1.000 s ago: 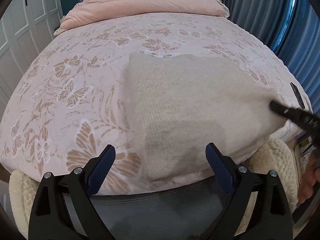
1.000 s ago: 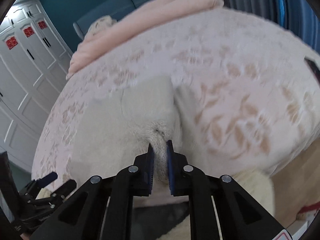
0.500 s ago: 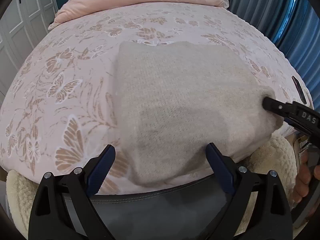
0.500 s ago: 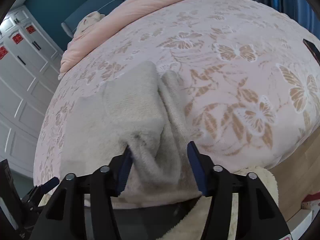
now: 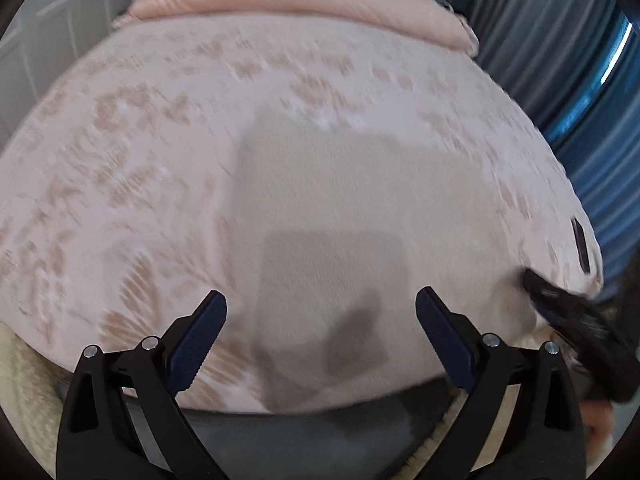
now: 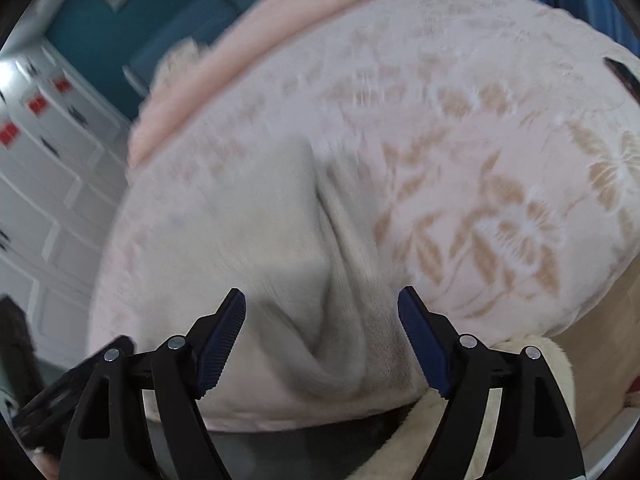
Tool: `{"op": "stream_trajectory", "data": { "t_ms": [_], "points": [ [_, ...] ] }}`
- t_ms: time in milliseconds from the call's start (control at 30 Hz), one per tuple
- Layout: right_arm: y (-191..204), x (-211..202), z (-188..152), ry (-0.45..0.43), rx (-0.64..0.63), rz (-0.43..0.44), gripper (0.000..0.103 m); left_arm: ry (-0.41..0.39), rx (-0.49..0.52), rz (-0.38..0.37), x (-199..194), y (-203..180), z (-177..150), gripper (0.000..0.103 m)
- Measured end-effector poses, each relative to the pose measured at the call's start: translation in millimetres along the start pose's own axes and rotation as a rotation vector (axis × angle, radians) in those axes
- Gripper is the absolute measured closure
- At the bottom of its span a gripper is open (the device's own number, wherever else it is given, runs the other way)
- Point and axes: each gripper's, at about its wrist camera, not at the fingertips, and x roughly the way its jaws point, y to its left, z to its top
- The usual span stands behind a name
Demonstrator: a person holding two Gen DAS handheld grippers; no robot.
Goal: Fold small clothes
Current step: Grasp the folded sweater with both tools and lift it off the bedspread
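Note:
A cream knitted garment (image 5: 352,216) lies flat on the pink butterfly-print bedspread (image 5: 120,160), near the bed's front edge. My left gripper (image 5: 320,332) is open and empty, hovering over the garment's near edge. My right gripper (image 6: 320,332) is open and empty over the garment's right side (image 6: 280,240), where a raised fold (image 6: 340,232) runs away from me. The right gripper shows at the right edge of the left wrist view (image 5: 568,312). Both views are blurred by motion.
A folded pink quilt (image 5: 304,4) lies across the head of the bed. A dark phone (image 5: 580,244) lies near the bed's right edge. White wardrobe doors (image 6: 44,168) stand to the left, blue curtains (image 5: 560,72) to the right. A fluffy cream rug (image 6: 520,364) hangs below the front edge.
My right gripper opened and let go of the garment's edge, then opened wider and drew back. The garment now lies loose. My left gripper stayed open and shifted slightly.

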Motion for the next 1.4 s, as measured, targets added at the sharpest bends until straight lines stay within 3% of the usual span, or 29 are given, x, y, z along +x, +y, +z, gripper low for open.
{"op": "stream_trajectory", "data": {
  "t_ms": [100, 167, 300, 400, 533, 700, 767, 900, 967, 1033, 1100, 1133, 1200, 1400],
  "points": [
    [5, -9, 9, -0.031, -0.003, 0.02, 0.026, 0.007, -0.031, 0.023, 4, 9, 8, 0.009],
    [10, 6, 7, 0.013, -0.039, -0.004, 0.026, 0.046, -0.064, 0.022, 14, 12, 8, 0.009],
    [-3, 72, -20, 0.256, -0.097, -0.145, 0.025, 0.115, -0.072, 0.009, 31, 7, 0, 0.009],
    [-16, 70, -14, 0.26, 0.034, -0.048, 0.021, 0.125, -0.024, 0.012, 38, 1, -3, 0.009],
    [-17, 82, -11, 0.284, 0.033, -0.021, 0.019, 0.158, -0.062, -0.02, 53, 8, -3, 0.007],
    [-16, 92, -14, 0.258, 0.032, 0.032, 0.009, 0.248, -0.174, -0.152, 86, 24, -7, 0.005],
    [-13, 94, -15, 0.259, 0.018, 0.057, 0.008, 0.249, -0.207, -0.192, 92, 29, -8, 0.005],
    [-9, 99, -15, 0.256, 0.006, 0.101, 0.006, 0.216, -0.145, -0.2, 92, 21, -9, 0.005],
    [-7, 100, -13, 0.251, 0.009, 0.117, 0.009, 0.239, -0.124, -0.206, 89, 15, -8, 0.005],
    [-4, 99, -12, 0.255, 0.014, 0.13, 0.037, 0.251, -0.1, -0.197, 84, 11, -5, 0.013],
    [-5, 94, -12, 0.268, 0.043, 0.158, 0.055, 0.26, -0.075, -0.202, 76, 8, 0, 0.035],
    [-6, 89, -10, 0.262, 0.073, 0.17, 0.06, 0.262, -0.063, -0.212, 71, 6, 4, 0.04],
    [1, 77, -5, 0.239, 0.096, 0.189, 0.063, 0.263, -0.031, -0.23, 60, 1, 11, 0.052],
    [44, 18, 18, 0.116, 0.016, 0.202, 0.066, 0.192, 0.053, -0.313, 5, -17, 43, 0.057]
  ]
}}
